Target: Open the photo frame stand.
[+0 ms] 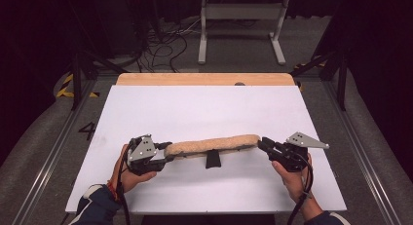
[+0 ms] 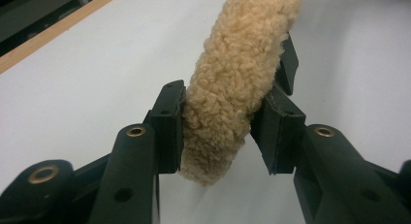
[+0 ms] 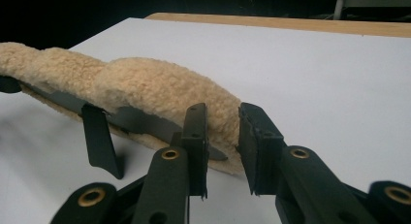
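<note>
Tan fleece pad, long and narrow, lower centre of the high view, over the white table sheet. Left gripper clamps its left end, pads pressing the pile. Right gripper pinches the right end. 1 black strap hangs beneath mid-pad.

Tan fleecy pad, black strap, white table.

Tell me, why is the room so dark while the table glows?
High view: light falls on the white table while the floor behind is dim, and the picture is soft. Left gripper view: the fleecy pad is sharp. Right gripper view: a black strap casts a faint shadow.
</note>
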The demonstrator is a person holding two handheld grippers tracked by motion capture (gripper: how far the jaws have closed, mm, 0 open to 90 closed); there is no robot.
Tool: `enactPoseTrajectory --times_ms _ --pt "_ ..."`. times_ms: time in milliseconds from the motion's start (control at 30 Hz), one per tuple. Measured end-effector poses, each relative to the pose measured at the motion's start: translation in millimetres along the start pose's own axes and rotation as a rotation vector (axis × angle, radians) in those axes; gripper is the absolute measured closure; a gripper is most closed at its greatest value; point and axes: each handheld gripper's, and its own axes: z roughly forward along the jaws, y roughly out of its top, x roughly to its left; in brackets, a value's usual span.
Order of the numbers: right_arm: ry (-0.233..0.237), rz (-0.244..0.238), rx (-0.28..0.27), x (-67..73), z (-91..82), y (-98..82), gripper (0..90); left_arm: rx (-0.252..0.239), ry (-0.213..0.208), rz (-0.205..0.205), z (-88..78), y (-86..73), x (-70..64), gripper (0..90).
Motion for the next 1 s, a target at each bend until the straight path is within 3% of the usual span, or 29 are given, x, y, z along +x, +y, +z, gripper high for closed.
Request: enactPoseTrajectory --times_ms 400,567,733,1000 --pt "-0.012 0.017 0.005 -6.8 6.1 1.2 73.9 0.004 -0.010 0.012 -1.4 0.4 -4.5 60.8" --pt "-0.044 0.019 -0.075 -1.6 2.8 9.3 77.2 0.003 -0.017 0.008 -1.2 0.1 -3.3 60.8" --pt "-0.066 0.031 -0.069 -0.2 11.4 10.5 78.2 0.005 -0.020 0.010 -1.5 0.2 -4.6 61.1" --pt "-0.091 0.045 -0.038 -1.6 3.9 6.7 78.8 0.006 -0.014 0.011 -2.2 0.4 -7.4 61.2"
